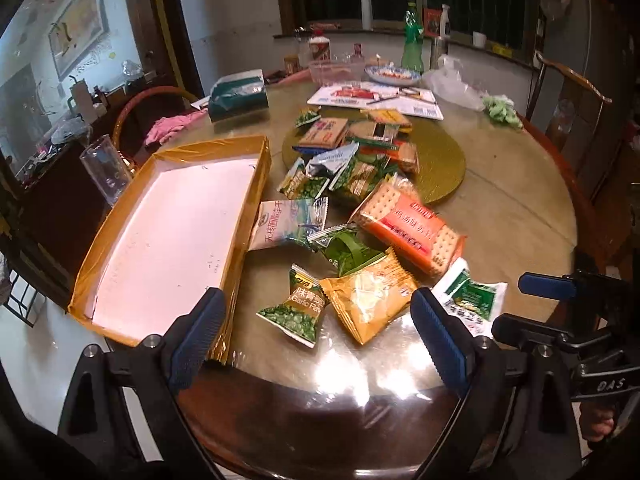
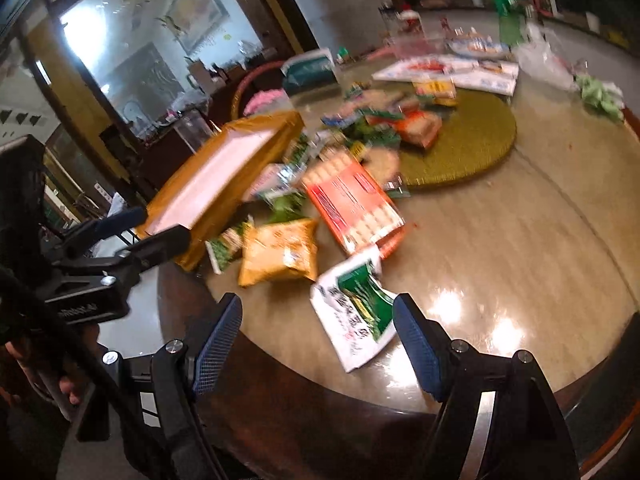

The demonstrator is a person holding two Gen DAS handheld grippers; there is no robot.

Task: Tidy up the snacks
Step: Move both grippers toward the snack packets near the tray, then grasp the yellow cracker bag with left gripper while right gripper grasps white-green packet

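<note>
We have both claws spread wide and empty above the near edge of the round glossy wooden bench (image 1: 520, 216): the left claw (image 1: 316, 340) over the small packets, the right claw (image 2: 318, 336) over the white-and-green foil sachet (image 2: 354, 312).

The snacks lie loose between the claws and the shallow gold-walled cardboard tray with a white floor (image 1: 168, 240), which sits empty at the left with its near corner past the bench edge. Nearest us are the small green foil packet of garlic peas (image 1: 298, 308), touching the puffy yellow foil bag (image 1: 368, 300). We judge all of these light, soft and slick; air-filled pouches will squash and slide, so the crimped end seals look like the best hold.

The long orange clear-wrapped pack of crackers (image 1: 412, 228) looks stiffer and heavier, and brittle inside. We would take it across its narrow width, gently.

More packets are heaped on the round green woven mat (image 1: 444, 160) beyond. They overlap, so lifting one may drag its neighbours.

Around us stand a clear plastic tumbler (image 1: 106, 168) just beside the tray's far wall, a teal tissue box (image 1: 240, 96), a white printed sheet (image 1: 376, 100) and a green plastic bottle (image 1: 412, 40), all well apart from the near packets. The tumbler could tip if the tray is nudged.
</note>
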